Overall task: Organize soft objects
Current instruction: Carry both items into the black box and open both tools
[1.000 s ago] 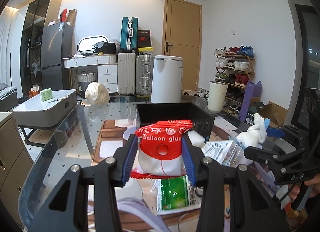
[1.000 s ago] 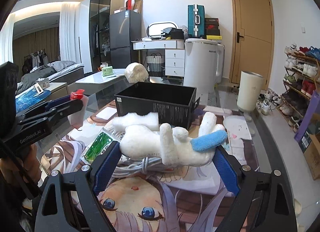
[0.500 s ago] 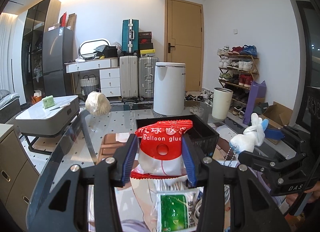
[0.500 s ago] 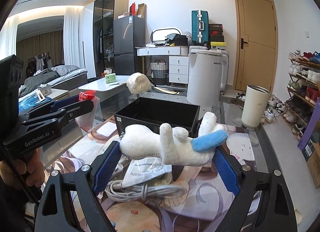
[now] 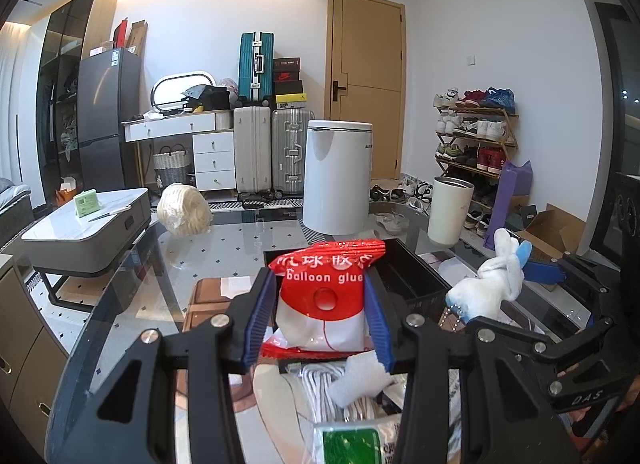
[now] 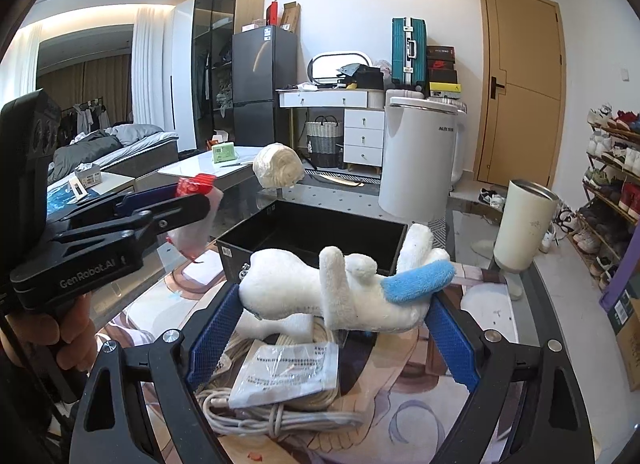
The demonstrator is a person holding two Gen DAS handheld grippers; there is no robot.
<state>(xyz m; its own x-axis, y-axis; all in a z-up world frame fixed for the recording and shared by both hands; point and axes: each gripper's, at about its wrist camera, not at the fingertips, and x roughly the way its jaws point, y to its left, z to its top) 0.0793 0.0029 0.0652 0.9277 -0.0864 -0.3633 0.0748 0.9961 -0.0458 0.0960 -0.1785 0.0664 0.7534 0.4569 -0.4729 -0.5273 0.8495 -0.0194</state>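
The left gripper (image 5: pixel 325 314) pinches a red packet (image 5: pixel 326 296); the right gripper (image 6: pixel 334 324), spread wider, clamps a white plush toy (image 6: pixel 344 292). Both hang, apparently, before the black bin (image 6: pixel 312 230) mid-table.

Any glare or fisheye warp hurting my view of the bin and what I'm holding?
Left wrist: glass table mirrors the room, door edges bow, but packet is sharp. Right wrist: plush toy and black bin are crisp and evenly lit; corners vignette dark.
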